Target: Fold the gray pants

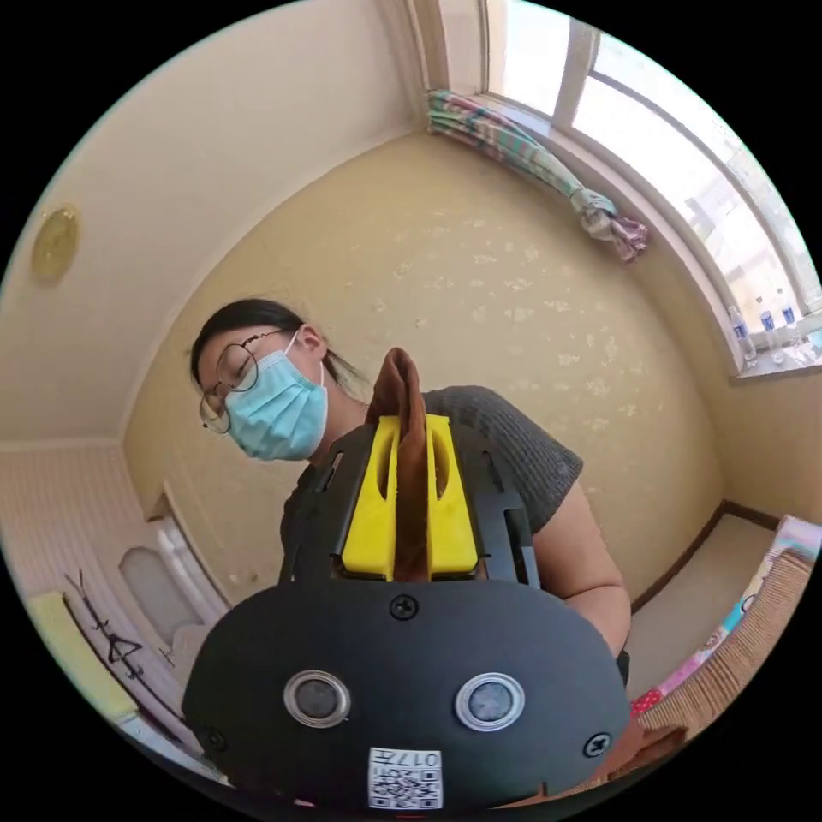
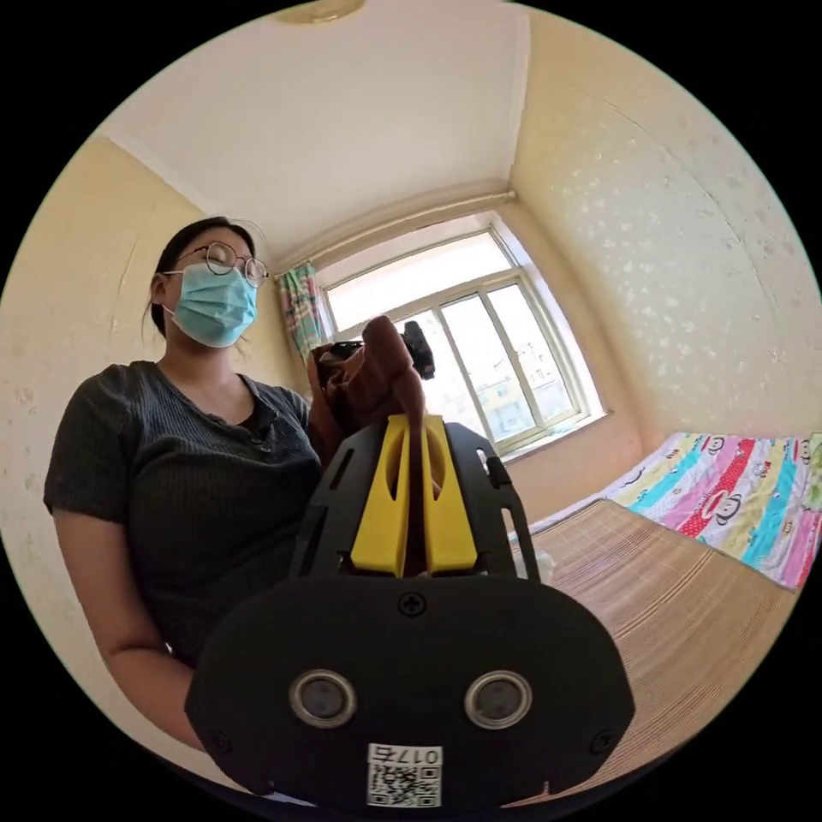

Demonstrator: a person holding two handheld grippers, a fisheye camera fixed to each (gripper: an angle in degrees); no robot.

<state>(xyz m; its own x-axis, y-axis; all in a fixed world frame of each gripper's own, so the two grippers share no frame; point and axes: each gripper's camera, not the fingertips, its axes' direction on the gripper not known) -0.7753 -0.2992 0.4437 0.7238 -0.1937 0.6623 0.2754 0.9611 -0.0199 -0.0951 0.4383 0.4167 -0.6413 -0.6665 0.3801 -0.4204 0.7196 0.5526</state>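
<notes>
A fold of brown cloth (image 1: 399, 385) sticks up out of my left gripper (image 1: 411, 428), whose yellow jaws are shut on it. My right gripper (image 2: 415, 426) is also shut on brown cloth (image 2: 372, 381), which bunches above its jaws. Just beyond that bunch, in the right gripper view, the black body of the other gripper (image 2: 419, 347) shows close by. Both grippers are held up in the air in front of a person's chest (image 2: 214, 479). The cloth looks brown, not gray, and the rest of the garment is hidden.
A bed with a woven straw mat (image 2: 668, 599) and a striped colourful sheet (image 2: 736, 505) lies to the right. A window (image 2: 462, 342) with a tied curtain (image 1: 531, 158) is behind. Bottles (image 1: 743, 334) stand on the sill.
</notes>
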